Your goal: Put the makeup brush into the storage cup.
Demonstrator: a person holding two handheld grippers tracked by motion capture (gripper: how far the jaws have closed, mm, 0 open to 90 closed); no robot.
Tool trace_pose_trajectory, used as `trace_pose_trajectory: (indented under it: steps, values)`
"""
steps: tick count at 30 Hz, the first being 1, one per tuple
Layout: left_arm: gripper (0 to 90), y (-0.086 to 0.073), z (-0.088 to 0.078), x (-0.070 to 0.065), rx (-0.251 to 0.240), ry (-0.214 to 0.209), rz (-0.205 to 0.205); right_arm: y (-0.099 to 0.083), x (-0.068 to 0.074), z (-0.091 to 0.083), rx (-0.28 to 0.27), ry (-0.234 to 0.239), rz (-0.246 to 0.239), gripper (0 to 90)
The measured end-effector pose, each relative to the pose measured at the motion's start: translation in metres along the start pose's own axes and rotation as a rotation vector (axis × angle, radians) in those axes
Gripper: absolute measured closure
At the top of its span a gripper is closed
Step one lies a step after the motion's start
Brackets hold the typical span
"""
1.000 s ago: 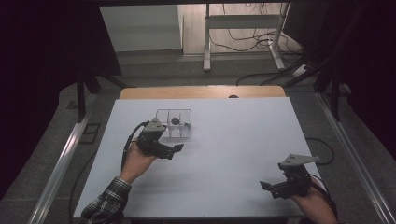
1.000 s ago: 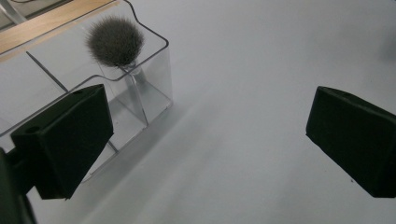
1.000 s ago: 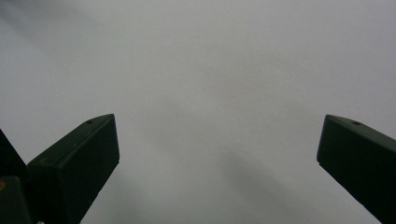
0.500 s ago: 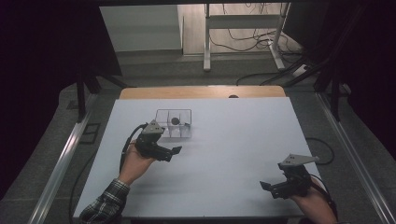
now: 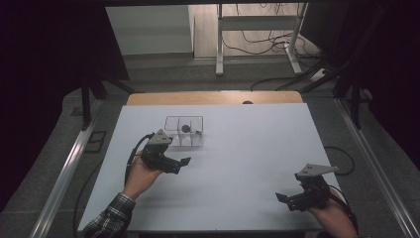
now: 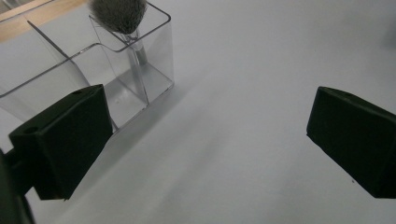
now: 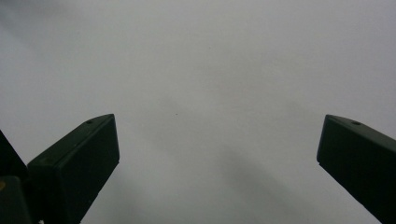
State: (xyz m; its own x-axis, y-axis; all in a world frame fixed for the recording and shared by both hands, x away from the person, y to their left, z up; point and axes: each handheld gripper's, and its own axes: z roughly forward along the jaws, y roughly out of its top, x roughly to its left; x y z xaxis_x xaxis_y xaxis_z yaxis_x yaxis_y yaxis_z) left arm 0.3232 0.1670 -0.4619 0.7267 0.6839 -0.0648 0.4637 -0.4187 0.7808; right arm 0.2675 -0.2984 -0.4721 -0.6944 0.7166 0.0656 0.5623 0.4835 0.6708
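Note:
A clear plastic organizer with divided compartments stands on the white table, left of the middle. A brush with grey bristles stands upright in one compartment. My left gripper is held just in front of the organizer, open and holding nothing. In the left gripper view the organizer and the brush sit at the upper left, beyond my open left gripper. My right gripper is open near the table's front right corner. In its own view my right gripper has bare table between its jaws.
A wooden strip runs along the table's far edge. Beyond it are a metal stand and cables on the floor. Rails flank the table at left and right.
My left gripper has drifted slightly back toward the person, away from the organizer. The right gripper has not moved.

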Motion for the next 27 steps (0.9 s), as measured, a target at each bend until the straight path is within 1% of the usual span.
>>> trace_pose_trajectory:
  steps: [8, 15, 27]
  values:
    - [0.6, -0.004, -0.004, -0.002, -0.005, -0.004, -0.004, 0.0, 0.0, 0.0, 0.003, 0.002, -0.002, 0.0]
    - [0.0, -0.008, -0.009, -0.004, 0.0, -0.004, -0.002, 0.0, 0.0, 0.0, 0.003, 0.0, -0.005, 0.0]
    - [0.0, -0.014, -0.018, -0.009, 0.0, 0.012, 0.002, 0.0, 0.0, -0.001, 0.0, 0.002, -0.005, 0.0]
